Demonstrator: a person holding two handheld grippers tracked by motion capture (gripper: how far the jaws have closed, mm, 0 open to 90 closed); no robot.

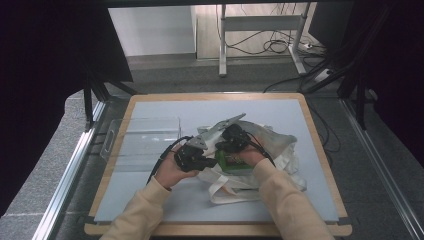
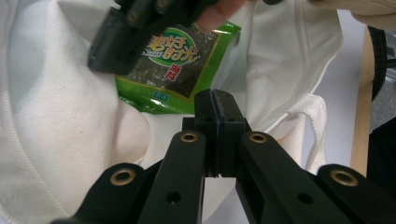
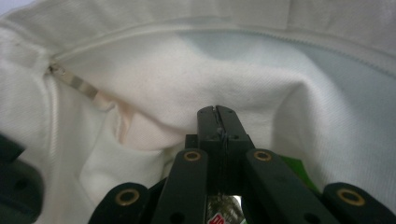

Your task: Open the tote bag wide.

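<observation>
**Seaweed packet at the mouth of a cloth bag**

While the left gripper (image 2: 212, 100) pinches the white bag (image 1: 272, 137) at its rim, jaws clenched on the cloth, the right gripper (image 3: 218, 112) is clenched on the top edge of one green packet (image 2: 175, 70) and reaches into the bag's opening. In the high view the packet (image 1: 231, 162) lies at the bag's near edge, between the two grippers (image 1: 197, 159) (image 1: 234, 142). Its label bears a green oval with yellow East Asian characters, a smaller red mark beside it and a small blue tag near the bottom; the lettering is too blurred to read. A window in the wrapper shows dark seaweed sheets. Inside the bag, the right gripper view shows pale lining, a seam and a small metal tab (image 3: 74, 81).

One bag with looped handles lies on a grey mat (image 1: 165, 200) over a wooden board (image 1: 320, 150). One clear tray (image 1: 142, 137) stands at the board's left. Beyond are grey carpet, a desk frame (image 1: 260, 35) and loose cables (image 1: 280, 45).
</observation>
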